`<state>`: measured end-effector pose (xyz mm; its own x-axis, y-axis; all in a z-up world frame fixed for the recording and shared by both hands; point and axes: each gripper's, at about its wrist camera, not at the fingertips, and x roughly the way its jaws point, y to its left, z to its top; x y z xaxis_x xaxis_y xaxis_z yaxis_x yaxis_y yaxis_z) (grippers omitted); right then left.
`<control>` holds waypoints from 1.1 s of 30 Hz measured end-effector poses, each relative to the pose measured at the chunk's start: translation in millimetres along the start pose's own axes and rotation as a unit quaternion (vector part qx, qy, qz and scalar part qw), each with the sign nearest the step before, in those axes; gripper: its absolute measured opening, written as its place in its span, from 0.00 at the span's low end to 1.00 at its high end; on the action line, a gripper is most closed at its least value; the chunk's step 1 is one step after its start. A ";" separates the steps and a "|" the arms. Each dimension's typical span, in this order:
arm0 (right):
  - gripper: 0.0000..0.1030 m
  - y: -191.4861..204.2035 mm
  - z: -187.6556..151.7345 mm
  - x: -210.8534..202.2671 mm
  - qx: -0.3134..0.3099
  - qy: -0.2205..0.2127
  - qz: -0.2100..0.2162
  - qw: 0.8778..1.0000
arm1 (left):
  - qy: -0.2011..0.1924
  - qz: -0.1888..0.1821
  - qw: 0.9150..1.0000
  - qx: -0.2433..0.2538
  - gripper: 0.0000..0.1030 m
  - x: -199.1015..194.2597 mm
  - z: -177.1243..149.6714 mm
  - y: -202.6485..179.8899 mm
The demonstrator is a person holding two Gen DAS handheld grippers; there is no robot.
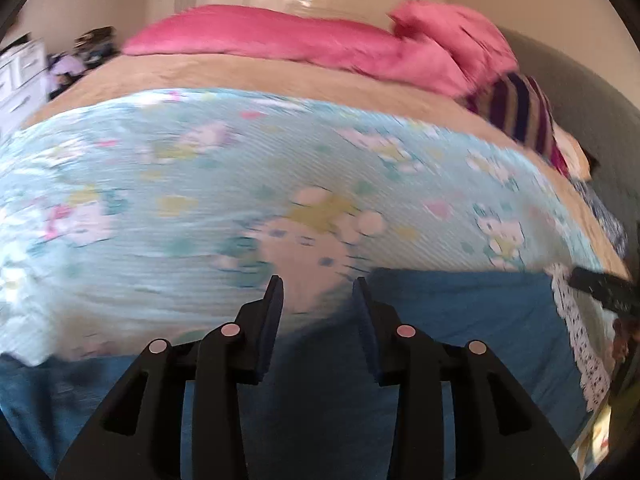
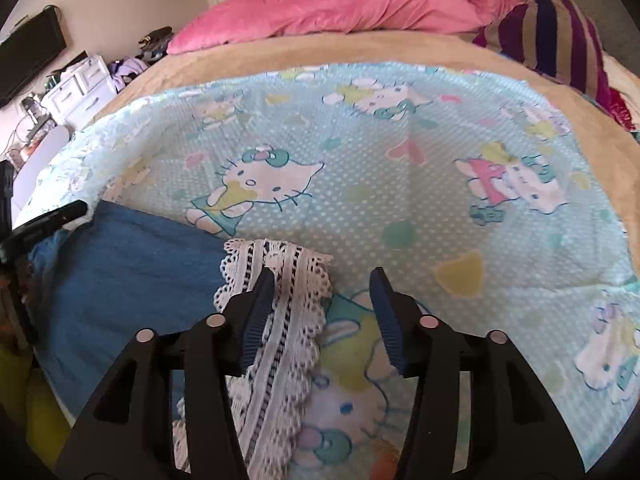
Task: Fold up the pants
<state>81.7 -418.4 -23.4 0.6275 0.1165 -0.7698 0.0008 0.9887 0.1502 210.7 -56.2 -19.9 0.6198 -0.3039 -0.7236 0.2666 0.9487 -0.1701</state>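
Blue pants (image 1: 460,312) with a white lace hem (image 1: 580,340) lie flat on a light blue cartoon-print sheet (image 1: 200,184) on a bed. My left gripper (image 1: 318,286) is open and empty just above the pants' near edge. In the right wrist view the pants (image 2: 132,264) lie at the left with the lace hem (image 2: 280,320) under my right gripper (image 2: 322,280), which is open; its left finger rests over the lace. The left gripper's tip (image 2: 60,216) shows at the far left.
A pink duvet (image 2: 320,8) and a striped pillow (image 2: 560,40) lie at the far side of the bed on a tan blanket (image 2: 280,56). White drawers (image 2: 80,84) and clutter stand left of the bed.
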 end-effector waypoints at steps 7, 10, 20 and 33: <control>0.55 17.9 -13.4 -33.0 -0.017 -0.028 0.012 0.999 | -0.012 0.022 0.999 -0.045 0.37 -44.7 -21.6 39.6; 0.57 37.0 -17.5 -38.2 -0.036 -0.032 0.026 0.999 | -0.001 0.018 0.999 -0.038 0.38 -49.4 -33.2 36.4; 0.63 112.6 -45.3 -26.1 -0.106 0.003 0.059 0.993 | 0.065 0.047 0.997 0.005 0.76 -18.6 -57.3 18.1; 0.69 88.9 -82.0 -14.2 -0.072 0.051 0.004 0.996 | 0.054 0.038 0.998 -0.013 0.76 -19.1 -63.4 30.2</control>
<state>9.0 -324.4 -49.9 0.5443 0.1256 -0.8294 -0.1196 0.9903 0.0715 160.2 -16.2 -53.7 0.5534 -0.2212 -0.8030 0.2017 0.9710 -0.1284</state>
